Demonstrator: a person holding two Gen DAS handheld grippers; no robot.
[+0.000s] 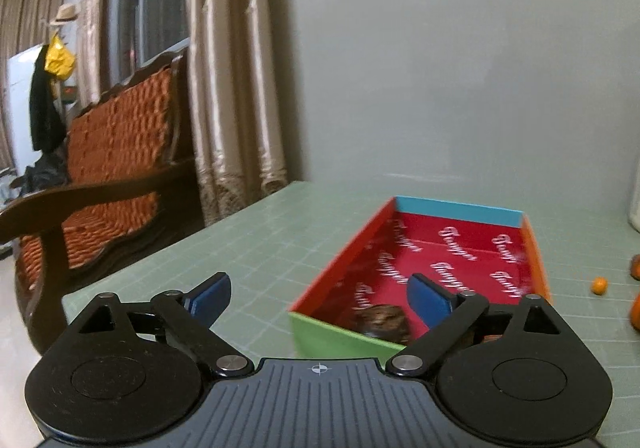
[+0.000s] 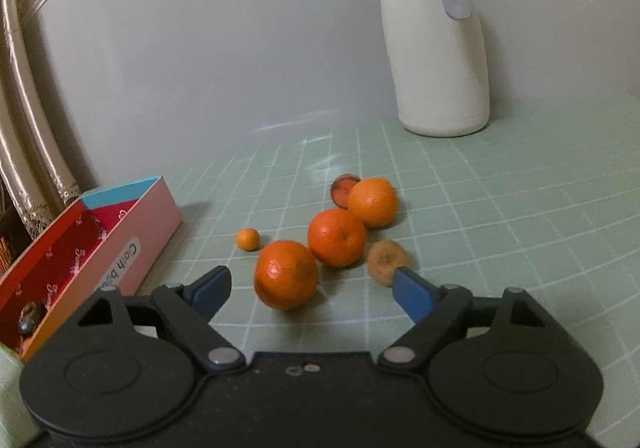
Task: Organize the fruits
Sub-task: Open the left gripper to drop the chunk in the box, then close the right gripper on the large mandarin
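A colourful cardboard box with a red printed inside lies on the green grid mat; it also shows in the right wrist view. A dark brown fruit lies in its near end. My left gripper is open and empty above the box's near left corner. My right gripper is open and empty, just short of the nearest orange. Behind it lie two more oranges, a tiny kumquat, a brownish fruit and a dark red fruit.
A cream jug with a grey handle stands at the back of the mat against the grey wall. A wooden bench with an orange cushion and curtains stand left of the table. The table's left edge is near the box.
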